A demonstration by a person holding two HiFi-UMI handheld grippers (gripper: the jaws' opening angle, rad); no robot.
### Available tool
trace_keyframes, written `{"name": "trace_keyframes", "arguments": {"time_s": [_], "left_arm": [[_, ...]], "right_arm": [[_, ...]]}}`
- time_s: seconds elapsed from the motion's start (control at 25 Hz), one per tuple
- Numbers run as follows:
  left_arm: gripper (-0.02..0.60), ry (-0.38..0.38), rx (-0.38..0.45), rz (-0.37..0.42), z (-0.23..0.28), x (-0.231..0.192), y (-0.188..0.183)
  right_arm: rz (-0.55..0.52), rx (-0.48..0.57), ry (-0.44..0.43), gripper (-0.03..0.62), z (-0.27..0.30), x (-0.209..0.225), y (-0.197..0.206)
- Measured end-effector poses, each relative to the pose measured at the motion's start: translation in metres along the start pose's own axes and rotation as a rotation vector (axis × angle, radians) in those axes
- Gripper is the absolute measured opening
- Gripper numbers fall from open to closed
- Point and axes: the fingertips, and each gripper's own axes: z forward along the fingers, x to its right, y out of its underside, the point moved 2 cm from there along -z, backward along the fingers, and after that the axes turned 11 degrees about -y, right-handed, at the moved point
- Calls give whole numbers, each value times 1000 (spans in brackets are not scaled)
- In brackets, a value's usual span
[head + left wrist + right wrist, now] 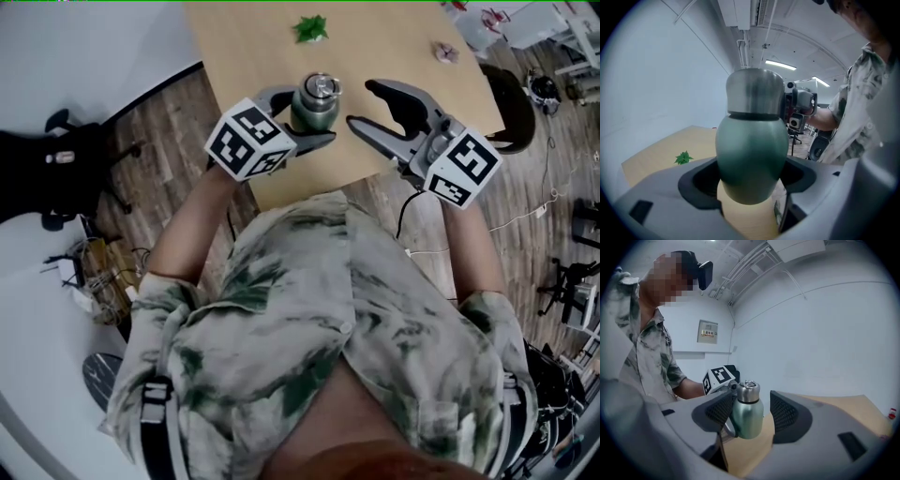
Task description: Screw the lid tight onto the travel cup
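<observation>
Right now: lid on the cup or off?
On. The steel lid sits atop the green cup held by the left gripper; whether it's screwed tight, cannot tell.

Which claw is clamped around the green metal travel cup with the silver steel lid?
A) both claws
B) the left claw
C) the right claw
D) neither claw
B: the left claw is closed on the body of the green metal travel cup, while the right claw stands open beside it without touching.
</observation>
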Motion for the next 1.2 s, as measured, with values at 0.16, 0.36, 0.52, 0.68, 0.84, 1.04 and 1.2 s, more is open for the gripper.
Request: {"name": "trace_keyframes", "arguments": {"time_s": [0.16, 0.36, 0.52, 0.68, 0.84, 1.04, 1.2], "left_arm": [[374, 50, -8, 23, -3, 12, -3], [374, 76, -6, 45, -7, 27, 0], [374, 98, -5, 60, -5, 33, -1], [374, 122, -5, 65, -5, 40, 0], [374, 149, -1, 71, -5, 47, 2], [376, 165, 2, 77, -6, 51, 5], [376, 159, 0, 75, -7, 52, 9]], "right_arm": [[-4, 9, -53, 272, 4, -7, -11], [-16, -5, -98, 272, 10, -21, -10], [-17, -13, -111, 272, 10, -21, -9], [-25, -29, -142, 272, 11, -26, -7], [-37, -46, -173, 272, 16, -31, -6], [-42, -58, -173, 264, 19, -31, -3], [-47, -61, -170, 239, 20, -36, -1]]}}
